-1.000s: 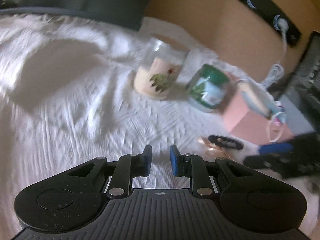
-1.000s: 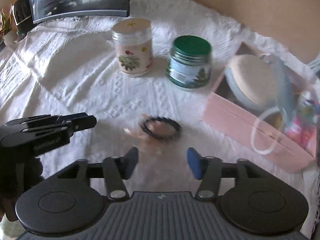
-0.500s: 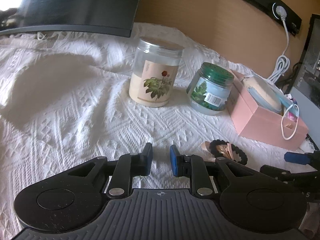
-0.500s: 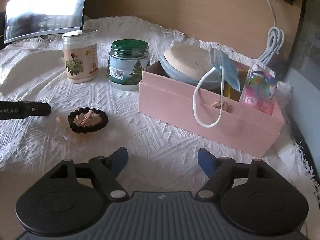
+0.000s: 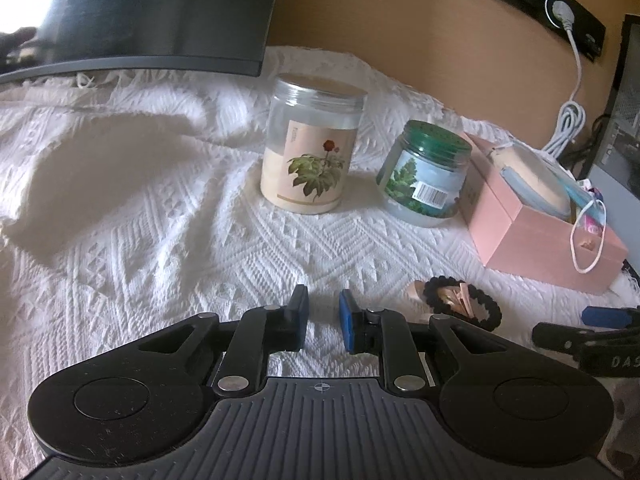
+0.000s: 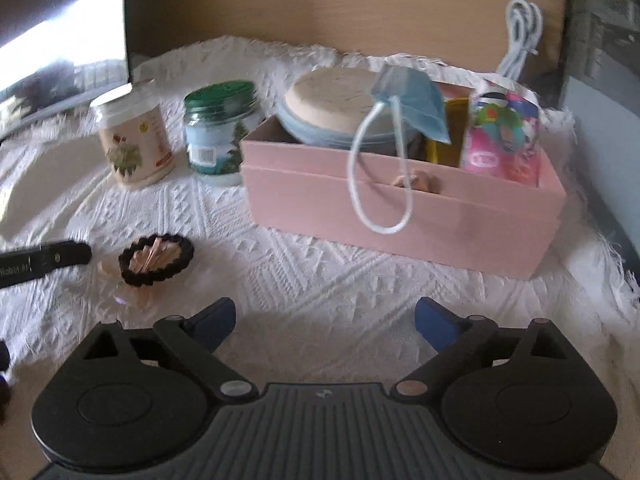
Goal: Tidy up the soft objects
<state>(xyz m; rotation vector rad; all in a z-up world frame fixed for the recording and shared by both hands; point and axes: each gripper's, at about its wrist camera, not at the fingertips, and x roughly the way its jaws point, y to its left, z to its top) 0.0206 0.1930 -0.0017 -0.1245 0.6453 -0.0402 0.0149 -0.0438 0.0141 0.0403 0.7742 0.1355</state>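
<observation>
Right gripper (image 6: 325,320) fingers just spread wide, empty; left gripper (image 5: 323,320) fingers narrowly apart, empty; black scrunchie (image 6: 156,259) between.

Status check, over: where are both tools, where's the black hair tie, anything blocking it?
Left tool nearly closed, empty. Right tool just opened wide, empty. Black hair tie on the white cloth left of the pink box, ungrasped. Nothing blocking it.
</observation>
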